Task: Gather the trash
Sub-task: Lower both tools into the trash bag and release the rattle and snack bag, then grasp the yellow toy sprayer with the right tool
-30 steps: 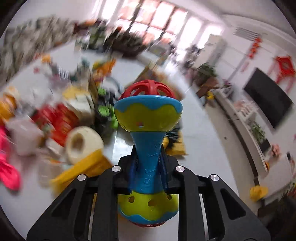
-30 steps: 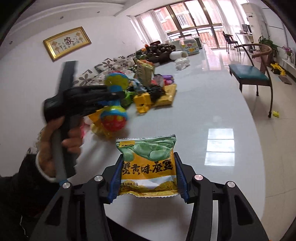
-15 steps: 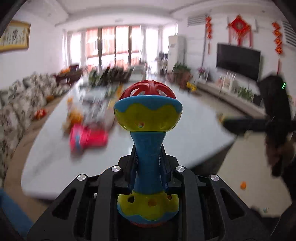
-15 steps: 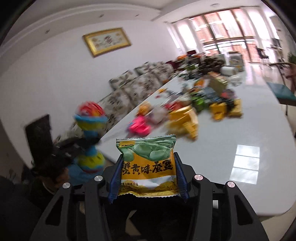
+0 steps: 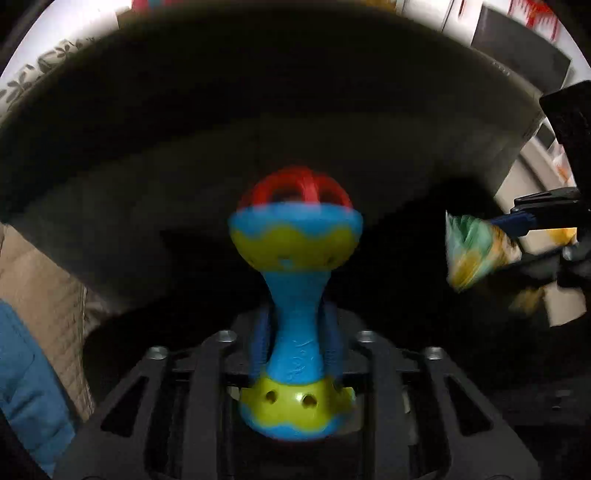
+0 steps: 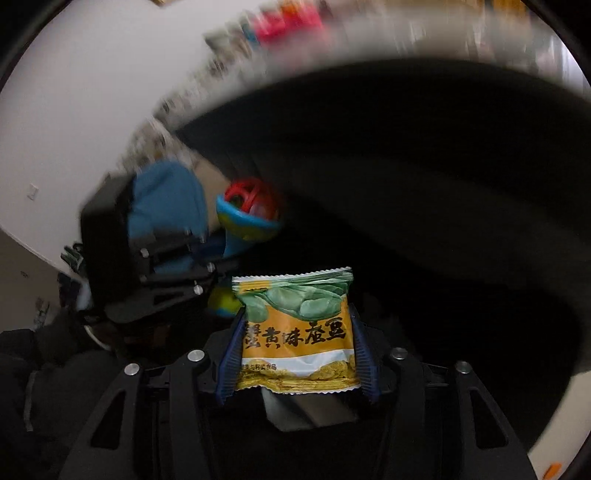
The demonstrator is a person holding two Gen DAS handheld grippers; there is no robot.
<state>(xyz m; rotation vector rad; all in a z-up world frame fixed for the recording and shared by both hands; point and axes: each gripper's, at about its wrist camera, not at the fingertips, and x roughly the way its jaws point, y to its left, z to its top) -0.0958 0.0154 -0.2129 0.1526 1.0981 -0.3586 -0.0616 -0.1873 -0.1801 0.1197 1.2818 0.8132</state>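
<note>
A toy rattle (image 5: 295, 236), red, blue and yellow-green, stands upright between the fingers of my left gripper (image 5: 295, 325). Its jaws are opening and the blue pads look just off the handle. My right gripper (image 6: 297, 332) has an orange and green snack packet (image 6: 295, 321) between its pads. These jaws are opening too, and the packet's edges still touch both pads. Both grippers point down into a big dark container (image 5: 258, 110), whose black inside (image 6: 424, 184) fills most of each view. The rattle (image 6: 247, 206) and left gripper (image 6: 218, 266) show left of the packet (image 5: 476, 251).
The container's rim (image 6: 369, 70) curves across the top, with the blurred cluttered tabletop (image 6: 280, 22) beyond it. A blue cloth thing (image 5: 22, 369) and tan floor (image 5: 44, 277) lie at the left. A patterned sofa (image 5: 44, 66) and a dark screen (image 5: 517, 37) sit far off. A dark sleeve (image 6: 44, 387) is at the lower left.
Both grippers swung away from the table and tipped down over the dark container. The fingers of each stand slightly wider apart than before. The rattle and the packet are still between them.
</note>
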